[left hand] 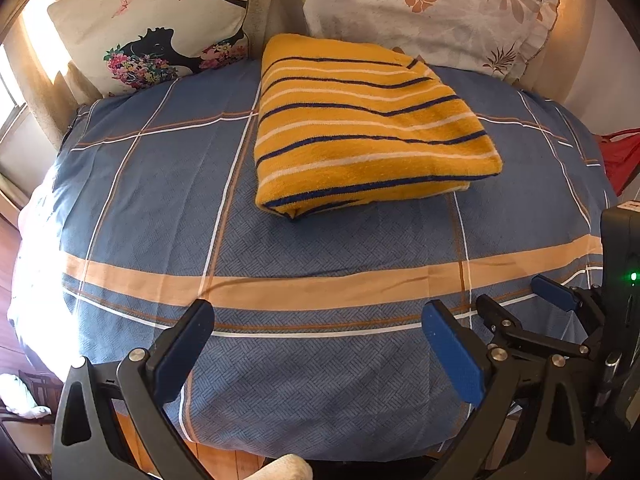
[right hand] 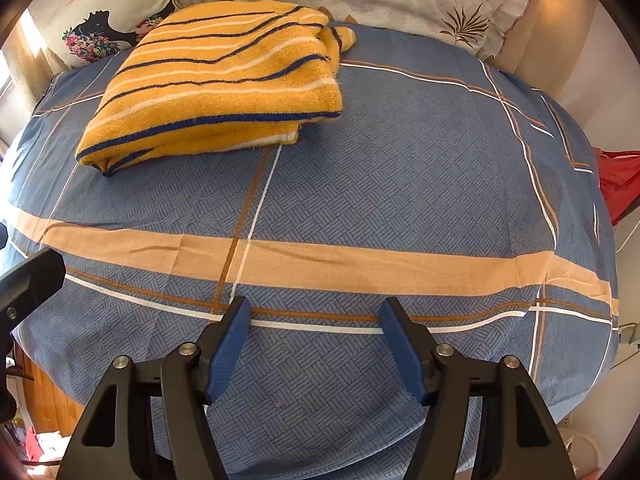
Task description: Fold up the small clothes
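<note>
- The left gripper (left hand: 320,344) hangs over the near edge of the bed, jaws spread wide with nothing between them; only the blue checked bedsheet (left hand: 160,200) shows in the gap
- The right gripper (right hand: 316,340) sits just beside it, also over the near edge; its blue pads (right hand: 228,352) stand well apart and grip nothing
- The folded yellow striped garment (left hand: 360,128) lies flat on the sheet well ahead of both claws, towards the pillows; from the left claw it is ahead and slightly right; from the right claw (left hand: 552,304) it is ahead and off to the left (right hand: 216,84)
- Its folded edge faces the claws; one loose corner sticks out at the far right side
- A wide tan band in the sheet runs crosswise between the claws and the garment
- Beyond the garment, a butterfly-print pillow (left hand: 152,28) and a leaf-print pillow (left hand: 420,12) lean against the headboard; something red (right hand: 620,184) lies off the bed's right edge
</note>
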Motion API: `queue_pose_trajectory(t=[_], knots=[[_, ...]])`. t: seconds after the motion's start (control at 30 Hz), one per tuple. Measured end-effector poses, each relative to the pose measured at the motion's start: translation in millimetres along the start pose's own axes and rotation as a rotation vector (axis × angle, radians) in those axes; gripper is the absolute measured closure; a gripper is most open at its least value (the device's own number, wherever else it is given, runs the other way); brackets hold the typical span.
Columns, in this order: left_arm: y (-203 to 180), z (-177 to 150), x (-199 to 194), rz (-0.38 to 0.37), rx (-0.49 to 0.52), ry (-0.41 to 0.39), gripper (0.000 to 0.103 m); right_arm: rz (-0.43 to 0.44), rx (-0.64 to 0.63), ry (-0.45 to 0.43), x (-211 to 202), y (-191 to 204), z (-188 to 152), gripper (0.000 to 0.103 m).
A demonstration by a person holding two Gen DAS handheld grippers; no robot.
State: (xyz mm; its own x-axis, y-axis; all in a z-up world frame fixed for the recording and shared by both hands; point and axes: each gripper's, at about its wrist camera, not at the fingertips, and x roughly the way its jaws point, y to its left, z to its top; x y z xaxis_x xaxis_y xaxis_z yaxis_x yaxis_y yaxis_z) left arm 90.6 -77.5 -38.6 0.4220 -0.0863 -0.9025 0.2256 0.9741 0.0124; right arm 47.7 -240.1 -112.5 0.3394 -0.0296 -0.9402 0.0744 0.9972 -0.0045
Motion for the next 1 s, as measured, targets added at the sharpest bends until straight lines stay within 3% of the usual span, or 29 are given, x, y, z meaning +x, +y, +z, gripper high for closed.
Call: queue_pose_trajectory(t=[1.0], knots=[[11.5, 4.0, 16.4, -0.009, -0.034, 0.032, 0.000, -0.019, -0.022, -0.019, 3.6, 11.1, 8.4, 0.031]])
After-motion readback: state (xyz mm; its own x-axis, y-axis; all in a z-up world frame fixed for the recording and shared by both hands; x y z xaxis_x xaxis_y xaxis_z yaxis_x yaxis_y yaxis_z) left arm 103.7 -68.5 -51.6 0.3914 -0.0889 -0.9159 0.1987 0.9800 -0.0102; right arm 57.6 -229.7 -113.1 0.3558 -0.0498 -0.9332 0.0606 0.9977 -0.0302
